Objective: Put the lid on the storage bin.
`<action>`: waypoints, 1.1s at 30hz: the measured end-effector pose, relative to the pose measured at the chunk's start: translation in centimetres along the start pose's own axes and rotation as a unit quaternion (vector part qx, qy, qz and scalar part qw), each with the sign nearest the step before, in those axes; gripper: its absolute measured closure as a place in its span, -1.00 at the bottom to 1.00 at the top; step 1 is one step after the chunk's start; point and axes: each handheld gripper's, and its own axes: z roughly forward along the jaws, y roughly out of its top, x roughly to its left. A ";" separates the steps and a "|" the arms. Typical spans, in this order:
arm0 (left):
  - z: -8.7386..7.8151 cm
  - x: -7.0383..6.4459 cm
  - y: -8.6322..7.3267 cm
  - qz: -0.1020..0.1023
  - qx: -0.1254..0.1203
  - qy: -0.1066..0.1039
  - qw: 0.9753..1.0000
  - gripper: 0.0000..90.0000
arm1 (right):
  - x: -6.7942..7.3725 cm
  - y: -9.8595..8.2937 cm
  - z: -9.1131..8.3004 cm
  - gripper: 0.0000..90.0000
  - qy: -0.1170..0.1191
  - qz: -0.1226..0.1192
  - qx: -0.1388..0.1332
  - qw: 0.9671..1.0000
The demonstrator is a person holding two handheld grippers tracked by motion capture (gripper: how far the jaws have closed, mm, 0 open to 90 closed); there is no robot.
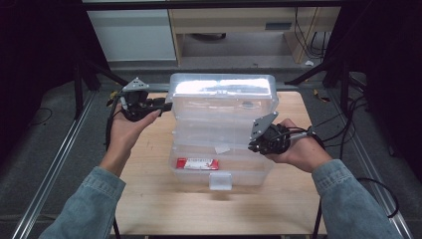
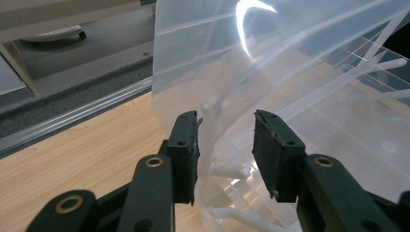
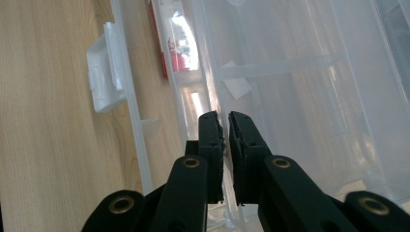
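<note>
Centred on one pale wooden table, one clear plastic compartment box is standing open, one red packet lying inside. One left gripper, jaws wide apart, is straddling the raised lid's edge; one right gripper is pinching the box's thin wall, table free around.

Looks like a lab/test rig: wooden table w/ metal frame rails, loose cables on grey floor, office desk behind.
</note>
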 end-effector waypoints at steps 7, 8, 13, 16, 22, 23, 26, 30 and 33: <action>0.0 -0.4 0.0 0.005 0.003 -0.004 1.000 0.38 | 0.2 -0.2 0.1 0.86 0.001 -0.001 0.000 1.000; 0.0 -0.4 0.0 0.006 0.003 -0.007 1.000 0.38 | 0.3 -0.2 0.1 0.86 0.001 -0.001 -0.001 1.000; -0.2 -0.7 -0.1 0.010 0.004 -0.011 1.000 0.43 | 0.3 -0.6 0.0 0.83 -0.001 0.004 -0.002 1.000; -0.3 -0.7 -0.3 0.008 0.006 -0.016 1.000 0.43 | 0.4 -1.0 0.1 0.80 0.000 0.009 0.001 1.000; -0.6 -1.0 -0.7 0.018 0.012 -0.016 1.000 0.44 | 0.5 -1.4 0.1 0.78 -0.001 0.018 -0.005 1.000; -0.6 -1.0 -0.7 0.020 0.013 -0.016 1.000 0.44 | 0.5 -1.4 0.1 0.78 -0.001 0.018 -0.005 1.000; -0.8 -1.3 -0.9 0.026 0.016 -0.015 0.999 0.44 | 0.6 -1.6 0.2 0.73 0.001 0.020 -0.008 1.000; -0.9 -1.5 -1.1 0.031 0.020 -0.015 0.999 0.44 | 0.9 -1.7 0.1 0.62 -0.001 0.027 -0.010 1.000; -1.0 -1.7 -1.2 0.036 0.021 -0.013 0.999 0.44 | 1.2 -1.9 0.0 0.53 -0.005 0.030 -0.014 0.999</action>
